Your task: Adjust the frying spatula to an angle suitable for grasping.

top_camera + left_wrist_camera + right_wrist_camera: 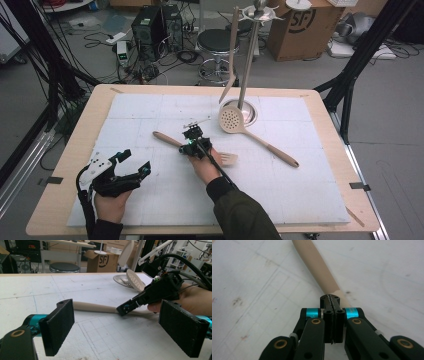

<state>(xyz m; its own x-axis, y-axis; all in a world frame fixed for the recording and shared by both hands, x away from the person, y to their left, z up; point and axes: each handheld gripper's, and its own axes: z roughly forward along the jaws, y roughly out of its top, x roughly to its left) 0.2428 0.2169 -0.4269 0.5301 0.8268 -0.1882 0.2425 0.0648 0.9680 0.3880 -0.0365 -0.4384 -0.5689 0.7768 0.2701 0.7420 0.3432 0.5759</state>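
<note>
A beige spatula lies on the white foam board, its handle [165,138] pointing upper left and its slotted head [229,159] beside the person's right hand. My right gripper [185,146] is shut, pads pressed flat together with nothing between them. Its tips [330,298] rest right over the handle [317,265], pointing along it. The left gripper [136,161] sits low at the board's near left, open and empty. Between its wide-apart pads [58,325] I see the handle [95,307] and the right gripper [123,309] touching it.
A beige skimmer [231,120] leans on the round base [250,116] of a metal utensil stand [247,65] at the board's far middle, its handle running toward the near right. A beige turner [231,55] hangs from the stand. The wooden table edge [75,145] frames the board.
</note>
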